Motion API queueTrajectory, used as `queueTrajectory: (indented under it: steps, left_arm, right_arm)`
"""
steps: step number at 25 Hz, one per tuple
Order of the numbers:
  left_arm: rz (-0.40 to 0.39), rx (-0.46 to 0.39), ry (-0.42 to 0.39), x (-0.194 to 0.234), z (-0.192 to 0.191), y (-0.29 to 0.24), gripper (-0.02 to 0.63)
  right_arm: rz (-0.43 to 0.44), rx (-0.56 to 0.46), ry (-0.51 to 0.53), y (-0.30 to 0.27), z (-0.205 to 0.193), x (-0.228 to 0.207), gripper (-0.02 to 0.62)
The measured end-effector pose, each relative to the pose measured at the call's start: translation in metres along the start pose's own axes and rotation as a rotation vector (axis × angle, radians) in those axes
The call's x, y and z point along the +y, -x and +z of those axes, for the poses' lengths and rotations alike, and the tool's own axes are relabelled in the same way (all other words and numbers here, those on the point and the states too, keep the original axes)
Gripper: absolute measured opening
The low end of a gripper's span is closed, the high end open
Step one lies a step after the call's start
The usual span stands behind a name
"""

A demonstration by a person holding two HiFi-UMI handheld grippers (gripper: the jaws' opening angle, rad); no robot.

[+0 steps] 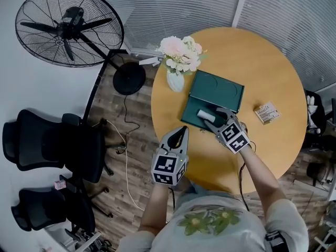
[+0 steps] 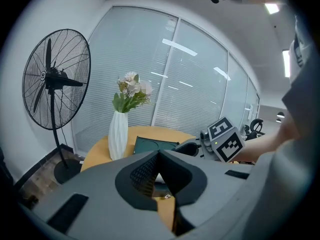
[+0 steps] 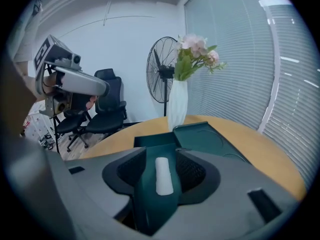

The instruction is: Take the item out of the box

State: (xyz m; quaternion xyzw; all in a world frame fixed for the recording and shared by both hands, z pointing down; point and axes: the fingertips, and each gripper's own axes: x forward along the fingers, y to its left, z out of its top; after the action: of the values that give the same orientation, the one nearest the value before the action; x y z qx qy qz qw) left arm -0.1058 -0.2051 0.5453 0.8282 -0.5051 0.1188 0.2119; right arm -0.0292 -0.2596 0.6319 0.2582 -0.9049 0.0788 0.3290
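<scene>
Floor fan (image 1: pixel 68 25) and two black office chairs (image 1: pixel 47 146) on floor beyond left edge of round wooden table (image 1: pixel 273 62). Left gripper (image 1: pixel 183 130) over near-left edge, fingers pressed together, nothing between. White vase (image 1: pixel 175 80) with pink flowers at far-left edge, just beside box. Dark green box (image 1: pixel 197 109) near centre, lid laid open on far side. White cylindrical item (image 1: pixel 205 115) lying in box tray. Right gripper (image 1: pixel 214 119) over tray, fingers spread either side of item, clear of it. Small printed packet (image 1: pixel 266 113) toward right edge, well apart.

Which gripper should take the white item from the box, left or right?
Right. The right gripper has open jaws astride the white item in the green box; the left gripper is shut, short of it.
</scene>
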Motion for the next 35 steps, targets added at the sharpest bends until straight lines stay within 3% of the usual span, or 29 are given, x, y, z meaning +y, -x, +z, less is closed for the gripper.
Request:
queueTrajectory:
  steps: [16,35]
  left_arm:
    - [-0.007,0.041,0.013,0.004,-0.017,-0.015,0.003]
    - [-0.033,0.066,0.01,0.0,-0.024,-0.024,0.003]
  right_arm:
    - [0.069,0.141,0.03,-0.044,-0.045,-0.003,0.192]
    - [0.091,0.241,0.087,-0.066,-0.068,-0.005,0.192]
